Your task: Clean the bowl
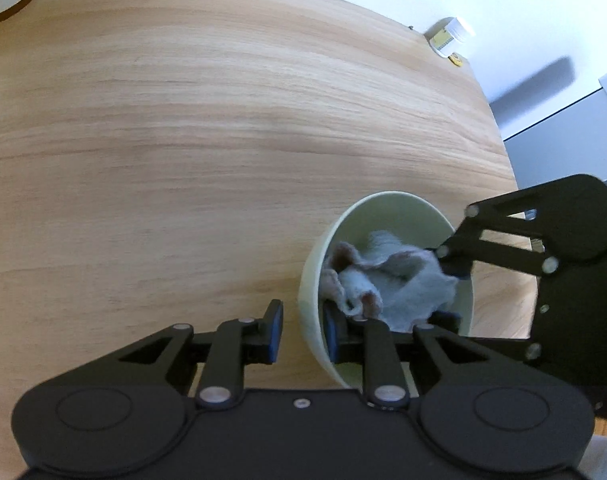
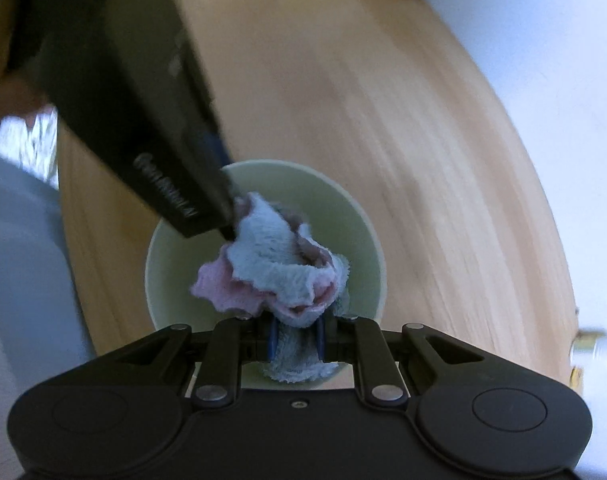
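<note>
The bowl (image 1: pixel 387 216) wall is being straddled by the left gripper (image 1: pixel 301 332); a cloth (image 2: pixel 279 272) is being pinched inside by the right gripper (image 2: pixel 296 338).

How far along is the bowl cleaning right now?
Done: the left claw straddles the bowl rim, one finger inside and one outside, bracing it on the table. The right claw is shut on the blue-and-pink cloth.

In hand: the cloth is bunched inside the bowl, so wiping looks underway.

Left: finishing the wipe, lifting the cloth out and releasing the bowl. Blur hides whether it is clean.
</note>
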{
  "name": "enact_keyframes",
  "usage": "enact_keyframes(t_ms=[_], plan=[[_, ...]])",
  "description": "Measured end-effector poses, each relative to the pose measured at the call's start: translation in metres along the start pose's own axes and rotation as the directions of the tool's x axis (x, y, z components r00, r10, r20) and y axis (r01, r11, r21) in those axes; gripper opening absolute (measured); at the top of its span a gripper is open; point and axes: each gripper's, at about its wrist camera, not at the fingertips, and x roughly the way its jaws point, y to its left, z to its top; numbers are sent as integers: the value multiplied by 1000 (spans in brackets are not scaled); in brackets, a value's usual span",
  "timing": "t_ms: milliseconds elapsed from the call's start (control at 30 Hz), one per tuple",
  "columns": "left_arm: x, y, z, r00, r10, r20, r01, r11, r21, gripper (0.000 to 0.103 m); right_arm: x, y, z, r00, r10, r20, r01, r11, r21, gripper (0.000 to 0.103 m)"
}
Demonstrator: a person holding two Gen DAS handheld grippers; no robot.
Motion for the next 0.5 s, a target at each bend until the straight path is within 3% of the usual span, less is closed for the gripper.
enact_keyframes(t_ms=[233, 500], plan=[[0, 6, 3, 1000, -21, -3, 21, 999, -32, 13, -1, -3, 6, 999, 37, -5, -37, 999, -13, 24], [1, 18, 2, 999, -52, 8, 52, 996, -79, 13, -9, -15, 3, 992, 104, 64, -112, 986, 127, 22]])
